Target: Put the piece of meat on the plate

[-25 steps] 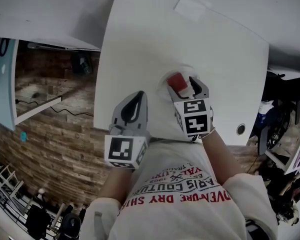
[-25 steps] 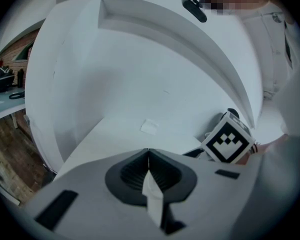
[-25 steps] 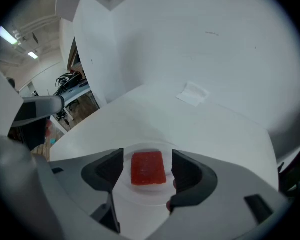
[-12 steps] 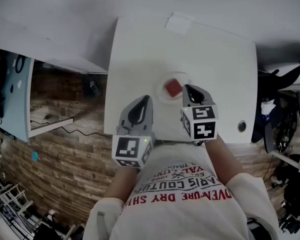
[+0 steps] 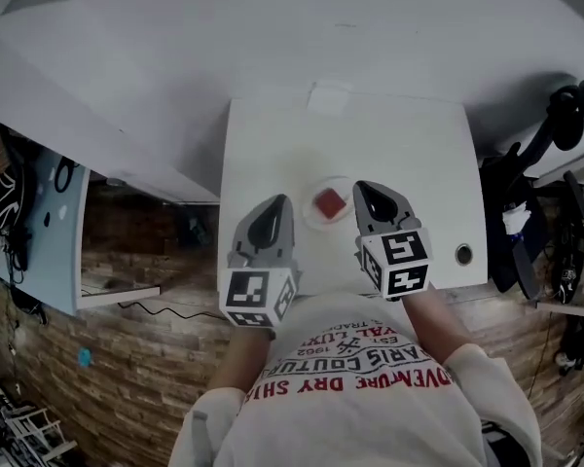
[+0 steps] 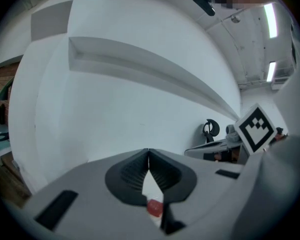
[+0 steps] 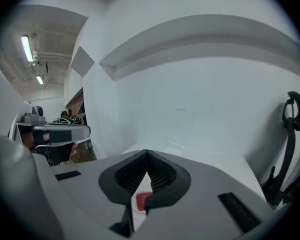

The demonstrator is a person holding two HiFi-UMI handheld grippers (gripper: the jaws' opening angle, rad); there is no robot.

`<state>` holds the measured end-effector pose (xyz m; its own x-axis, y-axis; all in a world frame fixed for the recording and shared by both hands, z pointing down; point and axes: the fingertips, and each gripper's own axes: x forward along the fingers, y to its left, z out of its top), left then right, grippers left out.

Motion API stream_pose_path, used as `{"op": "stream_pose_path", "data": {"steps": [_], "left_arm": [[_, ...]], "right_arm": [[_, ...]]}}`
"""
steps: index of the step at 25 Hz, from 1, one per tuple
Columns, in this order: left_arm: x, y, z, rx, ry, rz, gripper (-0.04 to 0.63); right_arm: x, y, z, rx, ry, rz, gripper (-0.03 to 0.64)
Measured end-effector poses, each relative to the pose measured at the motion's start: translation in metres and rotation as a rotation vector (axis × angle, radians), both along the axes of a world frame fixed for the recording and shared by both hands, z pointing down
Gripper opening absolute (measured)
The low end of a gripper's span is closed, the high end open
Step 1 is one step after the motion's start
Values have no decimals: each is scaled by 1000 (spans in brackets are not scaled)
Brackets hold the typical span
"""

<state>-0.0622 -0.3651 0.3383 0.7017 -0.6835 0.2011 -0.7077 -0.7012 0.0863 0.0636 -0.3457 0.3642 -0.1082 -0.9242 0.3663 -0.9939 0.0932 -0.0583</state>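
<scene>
The red piece of meat (image 5: 329, 202) lies on the small white plate (image 5: 314, 218) near the middle of the white table (image 5: 263, 144), seen in the head view. My left gripper (image 5: 273, 212) hangs above the table's near edge, left of the plate, jaws shut and empty. My right gripper (image 5: 370, 194) is raised just right of the plate, also shut with nothing in it. Through the left gripper view's jaw gap the meat (image 6: 155, 207) shows far below. The right gripper view shows the meat (image 7: 141, 201) the same way.
A pale flat card (image 5: 328, 98) lies at the table's far edge, and a round cable hole (image 5: 463, 254) sits near the front right corner. A white wall rises behind the table. Dark equipment (image 5: 526, 202) stands at the right, brick-patterned floor at the left.
The right gripper, open around the meat on the plate a second ago, has let it lie, shut and risen clear. The left gripper also rose. The table looks smaller and farther.
</scene>
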Motion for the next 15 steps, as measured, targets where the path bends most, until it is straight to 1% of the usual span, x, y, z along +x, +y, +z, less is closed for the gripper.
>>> {"op": "stream_pose_path", "data": {"steps": [4,8,11,15], "left_arm": [[9,6,-26,64,11,31,8],[13,9,-45,115,26,40,8],[16,11,-48,126,31,40,6],[18,15,-49,132,38,38,8]], "right_arm": [[0,9,-30,84,-12,5,12],[-2,19,-54,162,-17,1,12],[1,25,-59,183,-7,0,12],[2,31,-56,181,-5,-8,12]]}}
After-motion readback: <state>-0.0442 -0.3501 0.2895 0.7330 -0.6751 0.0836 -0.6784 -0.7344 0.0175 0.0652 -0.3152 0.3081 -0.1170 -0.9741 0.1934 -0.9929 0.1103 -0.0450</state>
